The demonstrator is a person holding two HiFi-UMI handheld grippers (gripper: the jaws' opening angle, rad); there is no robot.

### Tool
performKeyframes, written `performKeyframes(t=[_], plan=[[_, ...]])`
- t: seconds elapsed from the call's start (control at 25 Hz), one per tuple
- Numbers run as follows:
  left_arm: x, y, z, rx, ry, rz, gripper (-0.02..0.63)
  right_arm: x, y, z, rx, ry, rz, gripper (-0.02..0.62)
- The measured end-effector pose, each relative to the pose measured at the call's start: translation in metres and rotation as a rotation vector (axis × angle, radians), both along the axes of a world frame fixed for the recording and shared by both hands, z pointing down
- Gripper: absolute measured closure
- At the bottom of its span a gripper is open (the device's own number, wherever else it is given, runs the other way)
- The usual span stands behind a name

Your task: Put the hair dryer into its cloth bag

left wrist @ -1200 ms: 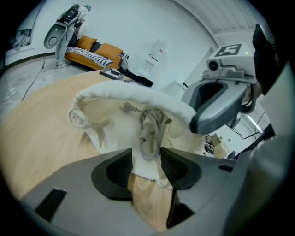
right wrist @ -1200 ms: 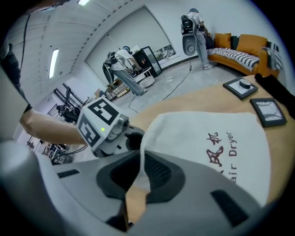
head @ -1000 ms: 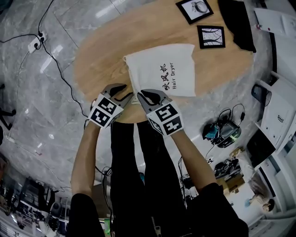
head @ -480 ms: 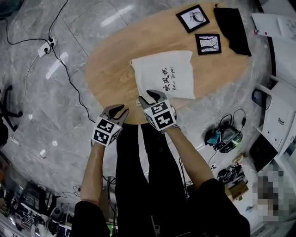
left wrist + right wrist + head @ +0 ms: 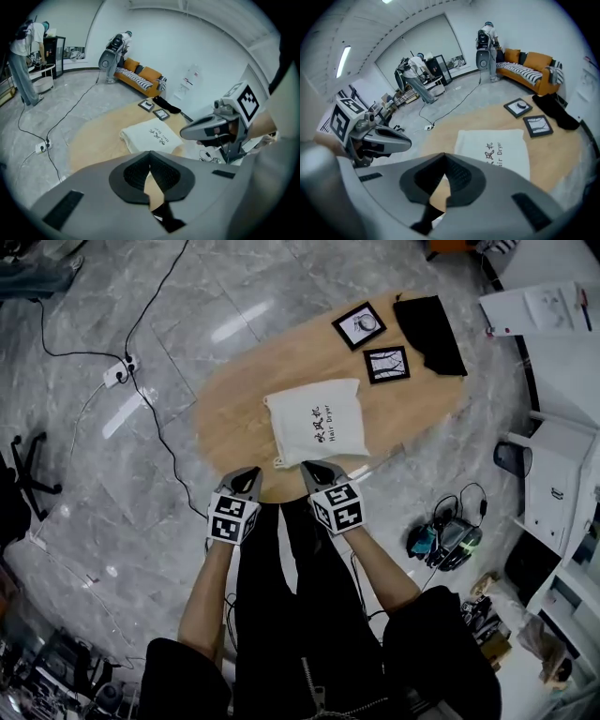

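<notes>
The white cloth bag (image 5: 314, 423) printed "Hair Dryer" lies flat on the oval wooden table (image 5: 244, 399); it also shows in the gripper views as the bag (image 5: 152, 136) and the bag (image 5: 497, 150). No hair dryer shows outside it. My left gripper (image 5: 250, 473) and right gripper (image 5: 310, 468) hover side by side at the table's near edge, short of the bag and apart from it. Both have just been closing and now stand shut with nothing between the jaws. Each one also shows in the other's view, the right gripper (image 5: 187, 132) and the left gripper (image 5: 405, 137).
Two black picture frames (image 5: 358, 325) (image 5: 387, 365) and a black cloth (image 5: 429, 331) lie at the table's far end. A power strip (image 5: 119, 373) with cables lies on the floor at left. Electronic gear (image 5: 450, 531) sits on the floor at right, white furniture (image 5: 553, 306) beyond.
Both grippers have drawn back from the bag's near edge and risen toward me. Their jaws, slightly apart before, are now closed. The table looks smaller and farther away.
</notes>
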State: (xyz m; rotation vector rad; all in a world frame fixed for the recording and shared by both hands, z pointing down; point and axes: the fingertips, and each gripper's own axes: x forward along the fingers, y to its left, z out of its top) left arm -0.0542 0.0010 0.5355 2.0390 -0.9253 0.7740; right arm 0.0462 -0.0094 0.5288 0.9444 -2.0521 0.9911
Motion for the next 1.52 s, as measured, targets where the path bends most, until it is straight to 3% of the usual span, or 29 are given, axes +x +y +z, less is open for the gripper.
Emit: performKeyframes(t=[0.12, 0.32, 0.44, 0.6, 0.76, 1.0, 1.52], plan=[[0.003, -0.004, -0.038, 0.046, -0.033, -0.013, 0.592, 0.005, -0.003, -0.048, 0.066, -0.01, 0.044, 0.584], [0.016, -0.014, -0.107, 0.214, -0.14, -0.005, 0.592, 0.012, -0.01, -0.121, 0.214, -0.027, 0.113, 0.584], [0.031, -0.004, -0.136, 0.237, -0.127, 0.008, 0.592, 0.018, -0.003, -0.152, 0.276, -0.036, 0.142, 0.584], [0.037, 0.002, -0.177, 0.251, -0.102, -0.042, 0.592, 0.029, 0.004, -0.181, 0.335, -0.04, 0.167, 0.584], [0.047, 0.005, -0.208, 0.315, -0.095, -0.073, 0.592, 0.042, 0.01, -0.209, 0.391, -0.064, 0.147, 0.586], [0.051, 0.006, -0.229, 0.364, -0.097, -0.09, 0.592, 0.045, 0.014, -0.247, 0.477, -0.103, 0.112, 0.586], [0.061, 0.019, -0.252, 0.411, -0.071, -0.125, 0.592, 0.043, 0.021, -0.275, 0.534, -0.153, 0.115, 0.586]])
